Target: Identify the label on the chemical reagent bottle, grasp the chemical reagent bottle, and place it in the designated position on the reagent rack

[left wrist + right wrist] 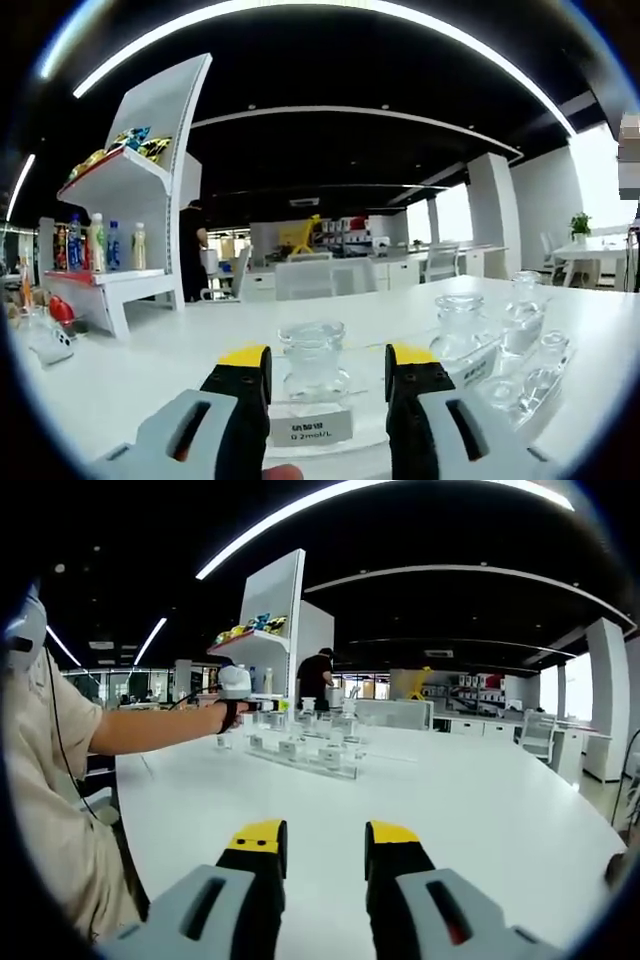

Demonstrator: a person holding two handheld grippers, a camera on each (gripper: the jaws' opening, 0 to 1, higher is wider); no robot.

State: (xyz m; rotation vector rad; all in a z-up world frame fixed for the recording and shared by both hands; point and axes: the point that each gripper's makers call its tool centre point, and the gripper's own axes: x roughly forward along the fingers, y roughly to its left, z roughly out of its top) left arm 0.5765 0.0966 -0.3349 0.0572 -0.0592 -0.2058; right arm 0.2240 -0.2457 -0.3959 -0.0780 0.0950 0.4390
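My left tool [327,365] has its yellow-tipped jaws apart, one on each side of a clear glass reagent bottle [313,357] without visibly touching it. That bottle stands upright in the clear reagent rack [470,372] on the white tabletop [150,360], behind a small white label [311,428] whose second line reads about "0.2mol/L"; the top line is too blurred for me to read. More clear bottles [462,323] stand in the rack to the right. A white display shelf [135,200] with drinks and snacks sits at the left. My right tool [325,842] hovers over bare tabletop, jaws apart and holding nothing, well away from the rack, where a person's arm [150,730] reaches in.
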